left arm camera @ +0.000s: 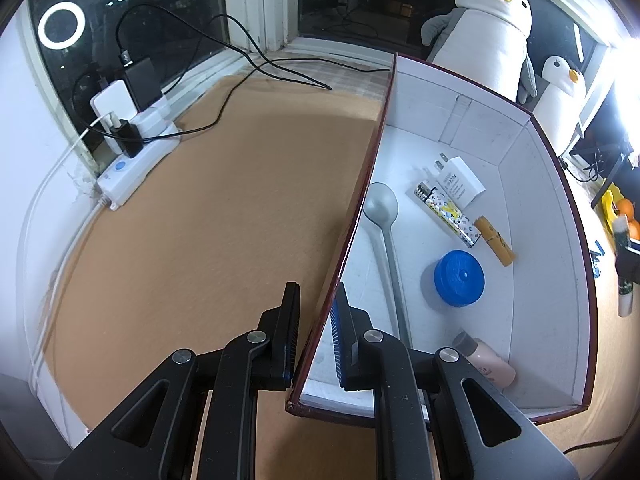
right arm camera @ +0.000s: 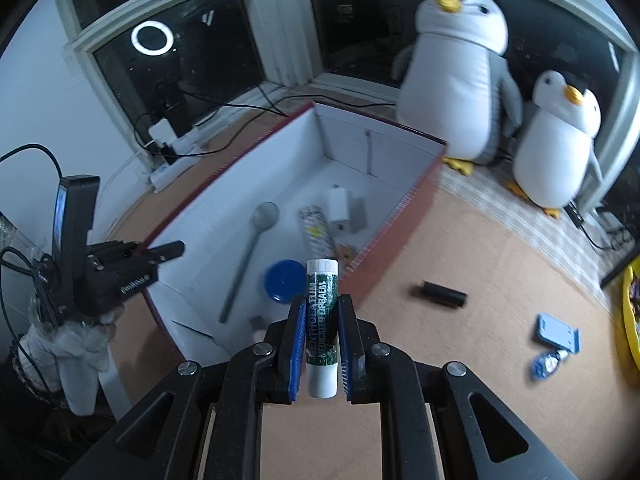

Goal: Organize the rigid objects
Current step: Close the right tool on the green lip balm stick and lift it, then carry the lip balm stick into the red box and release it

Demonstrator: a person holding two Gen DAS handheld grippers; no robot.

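Right wrist view: right gripper [right arm camera: 319,336] clamps the lip balm tube [right arm camera: 321,320] lengthwise, cap pointing ahead toward the box [right arm camera: 400,216], just beyond. Left gripper [left arm camera: 316,336] straddles the box's left wall, pinching it.

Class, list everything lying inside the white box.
Inside the box: spoon, wall charger, patterned lighter, clothespin, blue lid, pink bottle. The left tool hides part of the near floor.
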